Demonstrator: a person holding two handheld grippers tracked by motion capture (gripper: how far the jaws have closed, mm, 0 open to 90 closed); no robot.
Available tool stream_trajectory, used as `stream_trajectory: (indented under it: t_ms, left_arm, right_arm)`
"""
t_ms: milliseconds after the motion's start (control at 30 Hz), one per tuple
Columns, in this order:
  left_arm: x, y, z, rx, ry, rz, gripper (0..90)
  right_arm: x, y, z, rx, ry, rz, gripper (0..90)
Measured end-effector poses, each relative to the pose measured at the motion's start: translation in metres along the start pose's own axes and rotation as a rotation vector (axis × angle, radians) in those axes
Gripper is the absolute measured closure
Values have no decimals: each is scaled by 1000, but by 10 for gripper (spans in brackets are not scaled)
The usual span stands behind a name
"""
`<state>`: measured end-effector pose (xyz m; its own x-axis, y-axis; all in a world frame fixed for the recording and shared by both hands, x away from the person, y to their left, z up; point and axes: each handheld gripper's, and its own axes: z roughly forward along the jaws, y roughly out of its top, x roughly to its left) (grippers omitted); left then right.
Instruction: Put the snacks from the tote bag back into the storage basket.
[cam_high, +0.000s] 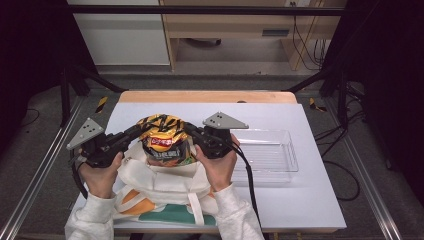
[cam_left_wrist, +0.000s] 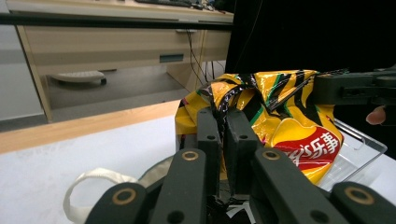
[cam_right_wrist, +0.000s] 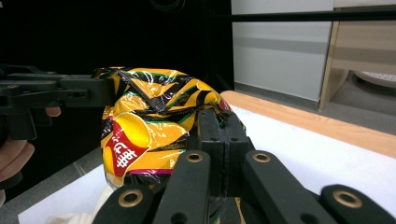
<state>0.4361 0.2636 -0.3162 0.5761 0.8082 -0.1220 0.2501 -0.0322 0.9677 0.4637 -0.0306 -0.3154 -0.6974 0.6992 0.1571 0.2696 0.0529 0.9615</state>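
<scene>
Left claw (cam_high: 134, 131) is clamped on the left edge of the snack bag (cam_high: 165, 140), and you can see in the left claw view how its two black jaws pinch the crinkly foil with almost no gap. So that bag, yellow and black with a red label, hangs between both hands, up off the tabletop (cam_high: 310, 200) and right above the open mouth of the white tote bag (cam_high: 165, 182) lying at the near edge. Right claw (cam_high: 196, 134) has the other side, jaws squeezed tight on the foil too. My read: the pickup part is done and the bag is lifted, but I honestly can't tell if it's coming out of the tote or going in. Off to the right sits a clear plastic tray (cam_high: 292, 160) with nothing in it, so if that's the destination, the carry over and the drop are both left to do.
</scene>
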Motion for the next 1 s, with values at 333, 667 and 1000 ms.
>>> stream_trajectory:
  t_ms: [333,667,1000]
  left_arm:
    - [-11,18,-15,-58,-3,6,857]
    - [-19,37,-15,-91,-19,3,858]
    - [-37,60,3,-101,-39,21,858]
  right_arm:
    - [3,19,-9,-27,34,-11,900]
    - [6,43,-26,-60,20,-51,900]
    - [-6,57,-45,-87,-19,-57,900]
